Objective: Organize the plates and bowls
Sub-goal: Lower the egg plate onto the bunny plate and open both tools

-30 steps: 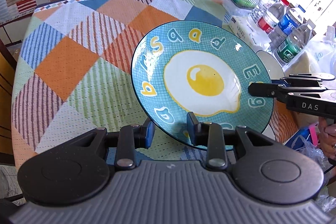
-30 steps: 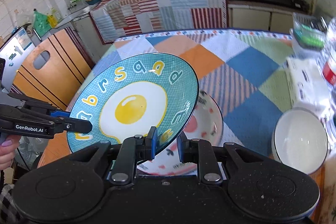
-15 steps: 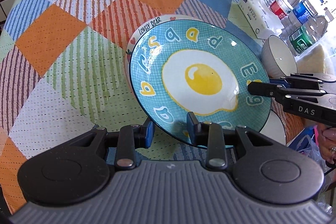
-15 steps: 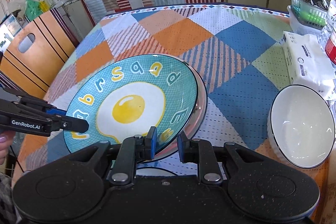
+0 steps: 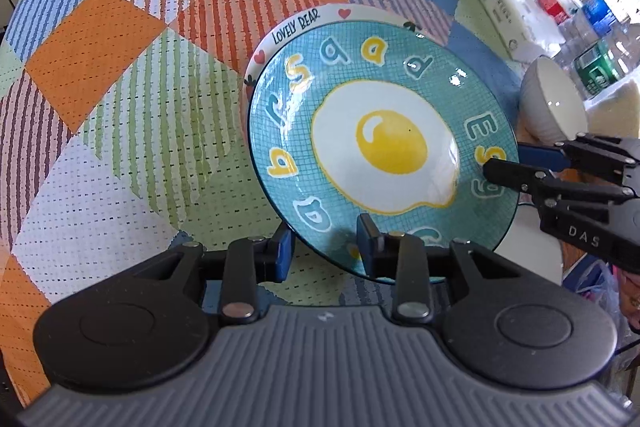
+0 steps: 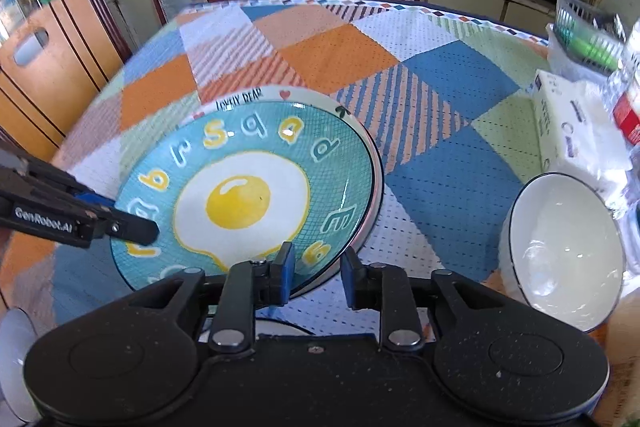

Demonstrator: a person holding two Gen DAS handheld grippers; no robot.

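A teal plate with a fried-egg picture (image 5: pixel 384 147) (image 6: pixel 240 203) lies tilted on top of a white "Lovely Bear" plate (image 5: pixel 296 25) (image 6: pixel 280 93) on the checked tablecloth. My left gripper (image 5: pixel 324 247) is shut on the egg plate's near rim, one finger over it and one under. The right wrist view shows it at the left (image 6: pixel 132 227). My right gripper (image 6: pixel 316 271) straddles the opposite rim. Its jaws are opening, and the right pad stands clear of the rim. In the left wrist view the right gripper (image 5: pixel 504 163) shows a gap between its fingers.
A white bowl (image 6: pixel 560 243) (image 5: pixel 556 103) stands to the right of the plates. Another white dish (image 5: pixel 532 247) lies under the egg plate's near side. Tissue packs (image 6: pixel 576 123), water bottles (image 5: pixel 592 7) and a basket (image 6: pixel 584 31) line the right edge.
Both grippers came down with the egg plate onto the Lovely Bear plate. The right gripper's fingers have spread apart; the left grip is unchanged.
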